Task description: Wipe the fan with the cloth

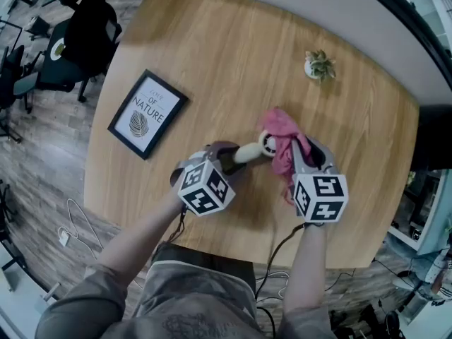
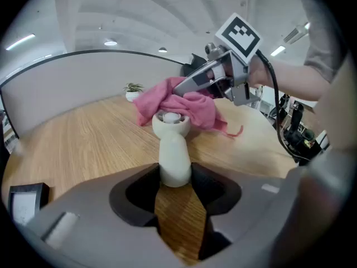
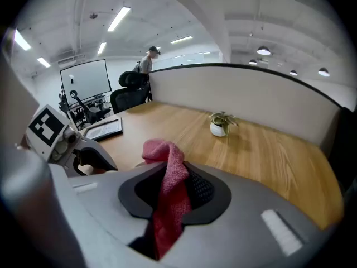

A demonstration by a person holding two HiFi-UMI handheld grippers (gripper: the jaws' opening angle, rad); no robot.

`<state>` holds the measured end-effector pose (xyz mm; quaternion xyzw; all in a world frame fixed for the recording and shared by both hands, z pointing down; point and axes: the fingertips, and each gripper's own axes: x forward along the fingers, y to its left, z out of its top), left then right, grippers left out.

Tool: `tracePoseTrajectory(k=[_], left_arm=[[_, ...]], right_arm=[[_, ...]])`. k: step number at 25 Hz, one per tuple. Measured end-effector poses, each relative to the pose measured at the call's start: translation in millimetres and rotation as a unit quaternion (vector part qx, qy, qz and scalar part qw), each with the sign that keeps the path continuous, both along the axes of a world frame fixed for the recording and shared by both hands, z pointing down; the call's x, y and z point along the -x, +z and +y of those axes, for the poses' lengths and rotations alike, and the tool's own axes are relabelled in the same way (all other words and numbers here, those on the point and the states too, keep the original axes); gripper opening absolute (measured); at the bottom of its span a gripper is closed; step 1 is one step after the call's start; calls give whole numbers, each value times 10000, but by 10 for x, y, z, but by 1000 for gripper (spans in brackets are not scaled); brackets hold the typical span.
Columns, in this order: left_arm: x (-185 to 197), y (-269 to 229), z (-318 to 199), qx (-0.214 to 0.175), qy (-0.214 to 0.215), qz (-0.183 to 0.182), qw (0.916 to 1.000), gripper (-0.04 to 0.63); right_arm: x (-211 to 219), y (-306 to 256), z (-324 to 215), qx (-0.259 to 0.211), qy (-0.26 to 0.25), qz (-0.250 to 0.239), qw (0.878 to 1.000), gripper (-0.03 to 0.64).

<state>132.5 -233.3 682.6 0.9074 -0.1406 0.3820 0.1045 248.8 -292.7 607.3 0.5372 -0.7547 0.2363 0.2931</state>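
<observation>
The small white fan (image 2: 174,149) has its handle clenched in the left tongs (image 2: 177,190), head pointing away from them. The pink cloth (image 3: 167,188) drapes against the fan's head, grasped by the right tongs (image 3: 167,214) just beside the fan, above the worktop (image 1: 233,62).

Even, cool light from ceiling strip lights (image 3: 119,18) and round downlights (image 2: 110,42) leaves the wooden table (image 1: 233,55) bright, with only soft shadows. All three views bend strongly at the edges, and both gripper views go black at the corners. In the head view the right gripper (image 1: 305,157) and pink cloth (image 1: 282,143) look slightly smeared, perhaps from motion; the near housings are soft.
</observation>
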Motion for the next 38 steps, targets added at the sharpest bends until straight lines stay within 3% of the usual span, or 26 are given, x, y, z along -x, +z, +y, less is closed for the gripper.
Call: tracePoseTrajectory(k=[4, 8, 12, 15, 18, 24, 27, 33, 38], left_arm=[[6, -11, 5, -7, 12, 3, 10000, 179], [3, -13, 9, -29, 14, 6, 10000, 179], [16, -5, 5, -64, 33, -1, 10000, 179], [7, -13, 28, -104, 71, -8, 9999, 179], [-1, -16, 19, -125, 84, -7, 9999, 179], [6, -11, 43, -222, 97, -20, 9997, 181], [2, -3, 45, -218, 112, -15, 9997, 181], [1, 5, -14, -60, -87, 35, 9999, 183], [142, -67, -77, 466, -763, 244, 9957, 187]], right_arm=[[283, 19, 52, -107, -229, -12, 9997, 74], [854, 129, 198, 71, -927, -173, 9955, 74], [1350, 260, 442, 565, -1799, -484, 9809, 75], [1457, 277, 554, 853, -1993, -921, 9719, 74], [1304, 240, 414, 745, -1684, -1021, 9776, 74], [768, 125, 165, 311, -520, -912, 9940, 75], [405, 98, 124, 164, 79, -467, 9987, 75], [-241, -102, 209, 101, 1231, -854, 9887, 74], [-481, -512, 374, -242, 1502, -701, 9859, 74]])
